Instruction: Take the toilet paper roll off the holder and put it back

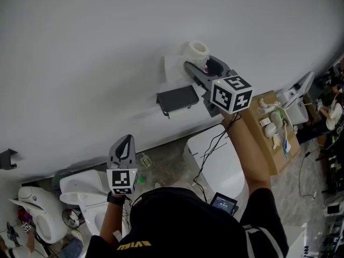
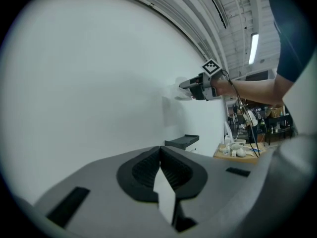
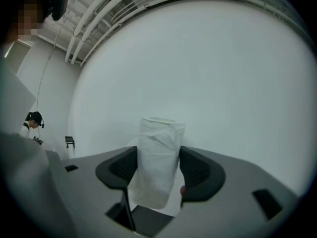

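Right tongs (image 3: pixel 157 158) clenched on a white toilet paper roll (image 3: pixel 158 152), held off its holder against a white wall (image 1: pixel 80 63).

In the head view, the right tongs (image 1: pixel 201 63) grip the white toilet paper roll (image 1: pixel 198 48) by its sides, above and just right of the dark grey wall-mounted holder (image 1: pixel 177 98), not touching it. In the right gripper view the roll stands upright between the two dark pads. The left tongs (image 1: pixel 124 141), lower and well apart from the roll, are closed together with nothing between them.
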`<state>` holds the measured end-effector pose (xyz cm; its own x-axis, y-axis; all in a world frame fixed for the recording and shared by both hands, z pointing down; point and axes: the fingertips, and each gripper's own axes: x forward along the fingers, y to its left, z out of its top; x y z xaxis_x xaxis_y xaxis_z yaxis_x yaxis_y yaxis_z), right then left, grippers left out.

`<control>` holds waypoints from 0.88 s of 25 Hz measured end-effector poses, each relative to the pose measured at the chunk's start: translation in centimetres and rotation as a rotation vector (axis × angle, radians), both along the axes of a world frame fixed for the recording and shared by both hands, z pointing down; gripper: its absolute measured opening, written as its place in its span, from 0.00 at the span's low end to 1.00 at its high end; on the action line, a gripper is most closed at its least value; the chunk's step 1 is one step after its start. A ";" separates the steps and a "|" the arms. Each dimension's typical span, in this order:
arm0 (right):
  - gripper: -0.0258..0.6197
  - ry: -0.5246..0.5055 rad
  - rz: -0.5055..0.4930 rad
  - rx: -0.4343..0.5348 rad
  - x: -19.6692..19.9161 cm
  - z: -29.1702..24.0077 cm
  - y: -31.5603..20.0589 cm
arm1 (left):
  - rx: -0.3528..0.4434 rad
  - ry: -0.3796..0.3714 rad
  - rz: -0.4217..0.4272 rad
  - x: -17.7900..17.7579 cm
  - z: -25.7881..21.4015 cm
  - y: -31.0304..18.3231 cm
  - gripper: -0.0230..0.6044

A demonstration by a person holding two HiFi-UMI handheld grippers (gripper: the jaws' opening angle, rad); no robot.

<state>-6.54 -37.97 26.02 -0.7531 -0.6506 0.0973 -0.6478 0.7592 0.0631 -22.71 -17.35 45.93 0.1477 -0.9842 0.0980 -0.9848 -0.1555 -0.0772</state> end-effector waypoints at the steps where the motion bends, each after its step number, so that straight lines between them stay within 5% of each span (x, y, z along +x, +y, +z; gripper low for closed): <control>1: 0.45 0.001 0.000 0.006 0.0 -0.1 0.0 | 0.007 0.006 0.003 0.3 -0.2 -0.1 0.05; 22: 0.45 0.015 0.035 0.025 1.4 0.9 -0.4 | 0.025 -0.010 0.006 1.3 -1.0 -0.6 0.05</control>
